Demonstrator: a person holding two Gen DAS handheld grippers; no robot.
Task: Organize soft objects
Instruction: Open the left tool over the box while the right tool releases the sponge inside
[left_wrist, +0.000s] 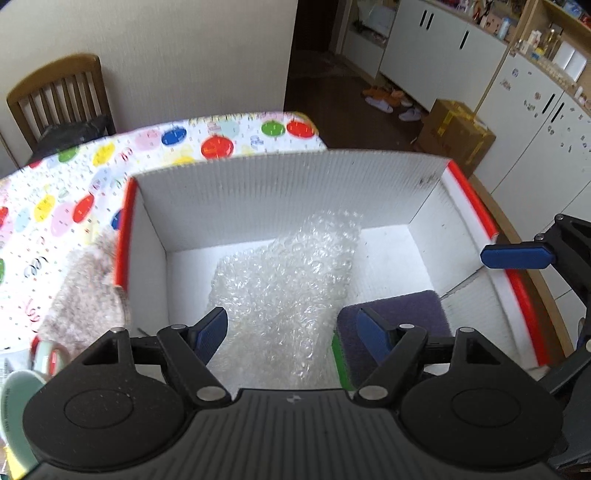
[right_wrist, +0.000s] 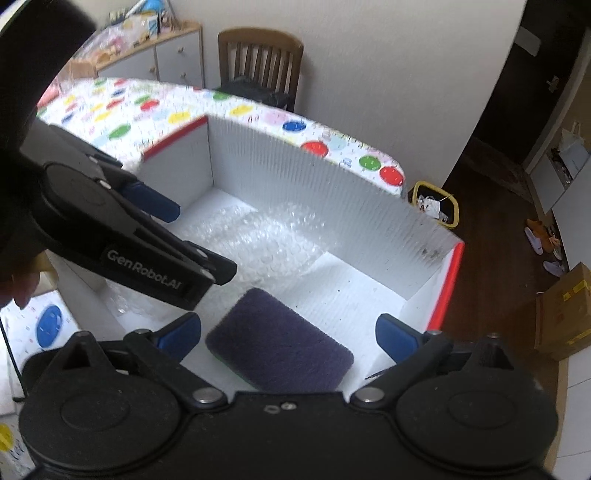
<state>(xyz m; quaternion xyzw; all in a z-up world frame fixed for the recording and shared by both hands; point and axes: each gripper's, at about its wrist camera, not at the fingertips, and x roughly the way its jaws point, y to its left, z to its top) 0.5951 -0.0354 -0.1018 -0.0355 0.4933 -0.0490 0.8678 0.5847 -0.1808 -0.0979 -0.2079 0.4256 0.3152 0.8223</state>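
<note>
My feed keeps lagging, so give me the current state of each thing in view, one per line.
Left tongs: open, empty, over the box.
Right tongs: open, empty, above the sponge.
White box: open-topped, on the table.
Bubble wrap: lying inside the box.
Purple sponge: lying inside the box.
Fuzzy beige item: outside the box, on the tablecloth.

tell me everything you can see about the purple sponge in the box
The purple sponge is a rounded rectangular pad with a coarse, fuzzy dark purple top, like scouring fibre. A thin green layer shows along one lower edge in the left wrist view. It lies flat on the floor of the white box, near the corner closest to the cameras, beside the bubble wrap. No gripper touches it; the right gripper hovers open above it.
</note>
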